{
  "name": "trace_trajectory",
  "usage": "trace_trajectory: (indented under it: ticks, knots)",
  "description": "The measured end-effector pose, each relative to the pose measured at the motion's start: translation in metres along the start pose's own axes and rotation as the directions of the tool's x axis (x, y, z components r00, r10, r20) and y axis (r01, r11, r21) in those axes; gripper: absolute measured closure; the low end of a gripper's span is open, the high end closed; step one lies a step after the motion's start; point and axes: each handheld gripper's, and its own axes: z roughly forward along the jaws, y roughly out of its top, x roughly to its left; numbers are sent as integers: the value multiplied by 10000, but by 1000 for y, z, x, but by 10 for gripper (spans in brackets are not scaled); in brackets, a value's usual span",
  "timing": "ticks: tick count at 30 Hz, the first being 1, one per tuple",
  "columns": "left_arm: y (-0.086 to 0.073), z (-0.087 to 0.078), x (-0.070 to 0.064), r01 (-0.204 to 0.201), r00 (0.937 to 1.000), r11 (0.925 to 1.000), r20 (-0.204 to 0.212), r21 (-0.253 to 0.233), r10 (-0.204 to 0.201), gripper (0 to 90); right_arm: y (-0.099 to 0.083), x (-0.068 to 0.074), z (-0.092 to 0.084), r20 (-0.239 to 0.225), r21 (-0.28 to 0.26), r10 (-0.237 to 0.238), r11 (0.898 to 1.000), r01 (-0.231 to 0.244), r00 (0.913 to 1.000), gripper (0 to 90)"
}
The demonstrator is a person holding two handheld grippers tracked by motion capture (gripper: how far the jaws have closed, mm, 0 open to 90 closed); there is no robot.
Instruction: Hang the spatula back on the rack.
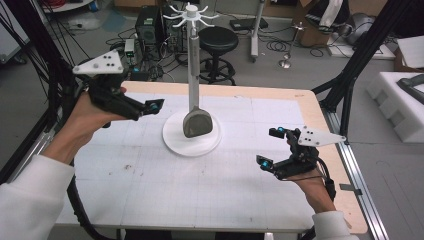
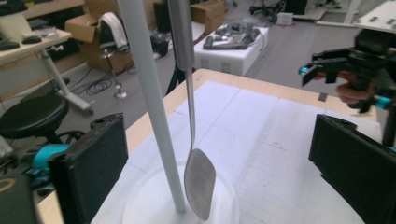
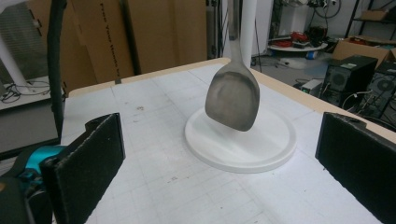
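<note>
A white stand with a round base (image 1: 172, 142) and a tall pole (image 1: 192, 65) rises at the table's middle, topped by a crown of hooks (image 1: 191, 14). A metal spatula (image 1: 198, 124) hangs along the pole, its blade just above the base. My left gripper (image 1: 152, 106) hovers left of the pole, open; its pads (image 2: 93, 158) stand wide apart, with the spatula blade (image 2: 200, 182) farther off between them. My right gripper (image 1: 270, 147) sits low at the right, open, pointing at the blade (image 3: 233, 100), its pads (image 3: 91, 161) holding nothing.
The table (image 1: 150, 200) has a white gridded mat and a wooden rim (image 1: 320, 115). Behind it stand a black stool (image 1: 218, 40) and computer towers (image 1: 149, 25). White foam blocks (image 1: 400, 105) lie right of the table. Black frame struts (image 1: 350, 75) rise at both sides.
</note>
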Motion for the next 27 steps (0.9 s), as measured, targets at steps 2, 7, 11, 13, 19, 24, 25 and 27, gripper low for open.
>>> trace_trajectory:
  ticks: [2,7,11,13,19,24,25,27]
  knots:
    - [-10,-8,-4,-68,10000,9999,-10,-100,68,17,-1,0,-1,117,10,19,10000,-19,9999,2]
    - [-34,-24,-11,-169,9998,9994,-119,-305,166,17,-6,-1,-2,362,-27,40,10000,-39,9993,2]
    - [-56,-35,-14,-20,9993,9988,-374,-492,2,17,-11,-3,-3,564,-53,138,9999,-135,9983,2]
    - [-68,-38,-14,-52,9986,9987,-519,-500,26,17,-13,-3,-5,689,11,151,9999,-152,9975,2]
    - [-111,-47,-17,328,9951,9975,-913,-627,-385,17,-18,-3,-11,1103,-177,226,9996,-208,9936,2]
    - [-143,-54,-22,554,9906,9931,-1188,-1037,-677,17,-28,-2,-17,1466,-284,370,9990,-332,9885,2]
    - [-148,-54,-23,496,9911,9950,-1191,-866,-597,17,-30,-2,-18,1514,-402,439,9985,-382,9875,2]
    - [-158,-53,-25,517,9924,9957,-1079,-772,-599,17,-33,-1,-21,1572,-505,484,9979,-410,9864,2]
